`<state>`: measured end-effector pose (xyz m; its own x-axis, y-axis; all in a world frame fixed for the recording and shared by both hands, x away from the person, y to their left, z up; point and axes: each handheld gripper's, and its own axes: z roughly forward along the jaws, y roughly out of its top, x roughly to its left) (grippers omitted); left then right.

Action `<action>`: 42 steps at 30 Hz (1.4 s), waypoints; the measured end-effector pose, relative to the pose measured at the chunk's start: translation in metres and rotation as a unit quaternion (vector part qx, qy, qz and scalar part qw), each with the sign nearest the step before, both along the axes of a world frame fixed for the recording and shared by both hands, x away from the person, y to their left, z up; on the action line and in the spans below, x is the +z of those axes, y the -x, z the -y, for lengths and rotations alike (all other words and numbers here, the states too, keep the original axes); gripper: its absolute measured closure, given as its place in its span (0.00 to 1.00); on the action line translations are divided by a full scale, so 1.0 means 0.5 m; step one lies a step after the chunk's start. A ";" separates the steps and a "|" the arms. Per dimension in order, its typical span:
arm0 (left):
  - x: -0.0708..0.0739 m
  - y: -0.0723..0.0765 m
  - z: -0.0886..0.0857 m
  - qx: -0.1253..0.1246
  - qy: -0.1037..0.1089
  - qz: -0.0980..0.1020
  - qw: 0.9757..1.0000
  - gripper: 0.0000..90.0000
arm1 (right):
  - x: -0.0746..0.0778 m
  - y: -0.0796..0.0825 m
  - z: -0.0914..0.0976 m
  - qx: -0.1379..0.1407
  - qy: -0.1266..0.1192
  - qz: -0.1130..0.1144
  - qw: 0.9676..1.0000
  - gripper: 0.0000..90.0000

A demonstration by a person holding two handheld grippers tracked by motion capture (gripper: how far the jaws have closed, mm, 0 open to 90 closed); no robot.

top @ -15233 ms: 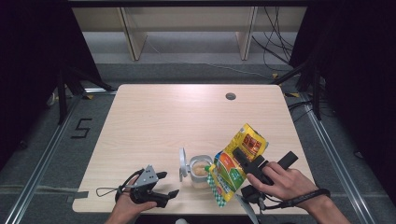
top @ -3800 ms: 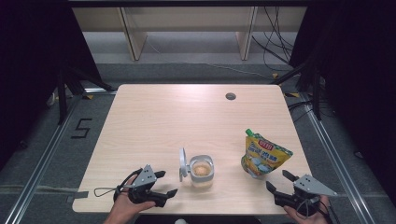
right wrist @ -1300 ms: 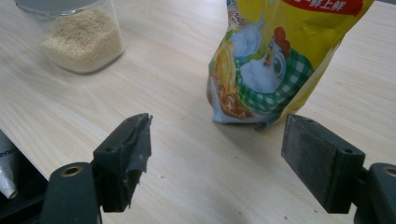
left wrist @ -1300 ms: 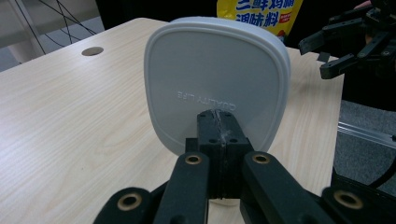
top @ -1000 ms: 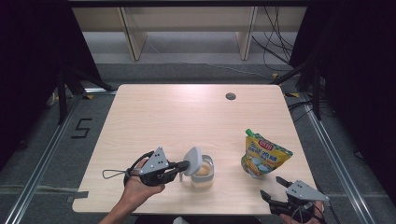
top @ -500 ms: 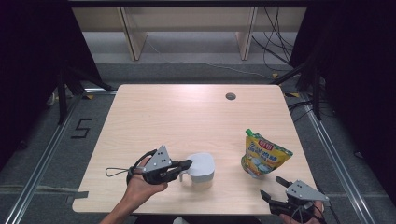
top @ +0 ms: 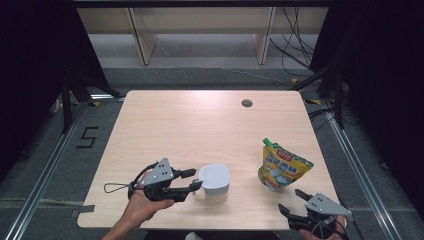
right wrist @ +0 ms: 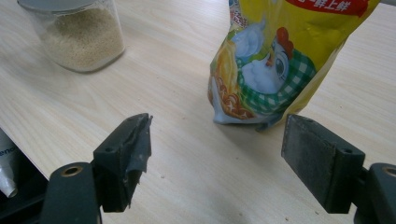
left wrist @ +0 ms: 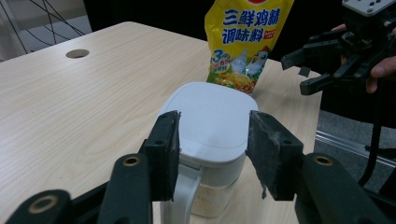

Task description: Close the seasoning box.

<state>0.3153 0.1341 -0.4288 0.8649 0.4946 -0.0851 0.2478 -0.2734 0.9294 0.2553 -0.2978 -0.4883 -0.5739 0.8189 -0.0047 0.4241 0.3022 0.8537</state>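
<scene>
Two things matter on the table: a clear jar w/ a white flip lid, at about 6 o'clock of the tabletop, and a yellow seasoning pouch standing upright at roughly 4 o'clock, well apart from the jar. Lid looks pressed down flat, so I'd judge the closing step is done and the left gripper is letting go: its jaws have just been opening and now stand apart either side of the lid's near edge, pads not pressing, as far as the left gripper view lets me tell. Right gripper sits at the table's near edge, about 5 o'clock, jaws wide w/ nothing between them, pointed at the pouch. Next move prob. calls for backing the left gripper straight off w/o snagging the lid tab or handle. Hard to see: jar's base is cut off in the left gripper view, whether the lid has fully clicked shut can't be made out, and the pouch spout is cropped in both gripper views.
</scene>
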 end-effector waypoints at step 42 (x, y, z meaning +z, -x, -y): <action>-0.101 0.042 -0.080 0.034 -0.063 -0.049 0.996 0.30 | -0.004 -0.003 0.001 0.021 0.018 -0.004 1.000 0.26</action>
<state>0.2941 0.1742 -0.4791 0.8194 0.5641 -0.1019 0.3583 -0.3652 0.8592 0.2568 -0.2983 -0.4902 -0.6087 0.7928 -0.0295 0.4169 0.3513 0.8383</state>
